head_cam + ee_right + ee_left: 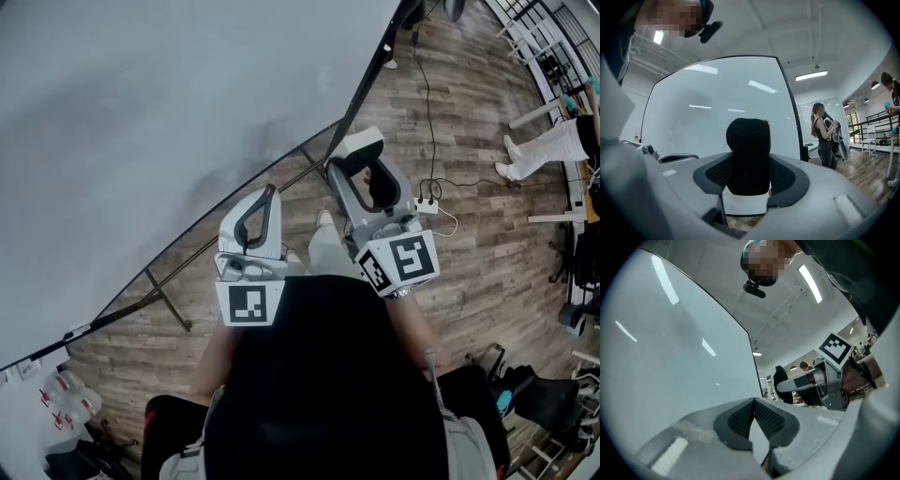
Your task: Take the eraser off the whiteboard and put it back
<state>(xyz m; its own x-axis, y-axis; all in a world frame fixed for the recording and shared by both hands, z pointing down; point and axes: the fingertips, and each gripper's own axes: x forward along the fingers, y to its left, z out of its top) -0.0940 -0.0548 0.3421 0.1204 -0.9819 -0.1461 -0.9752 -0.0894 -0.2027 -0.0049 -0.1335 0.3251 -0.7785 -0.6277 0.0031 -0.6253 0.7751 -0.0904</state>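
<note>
Right gripper view has the right gripper [749,174] clamped on the black eraser [748,147], held up in front of the whiteboard [693,108] near its right edge, while the left gripper [754,417] also faces the whiteboard, jaws closed together with nothing in them

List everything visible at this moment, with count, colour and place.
whiteboard: one, white with a black frame, ahead and to the left
eraser: one, black, between the right claw's pads
floor: one, brown wood planks, underfoot
power strip: one, white, on the floor past the right claw
bystander: one, dark clothes, right of the whiteboard
person in white trousers: one, far right in the head view
left claw: one, grey, shut and empty
right claw: one, grey, shut on the eraser
</note>
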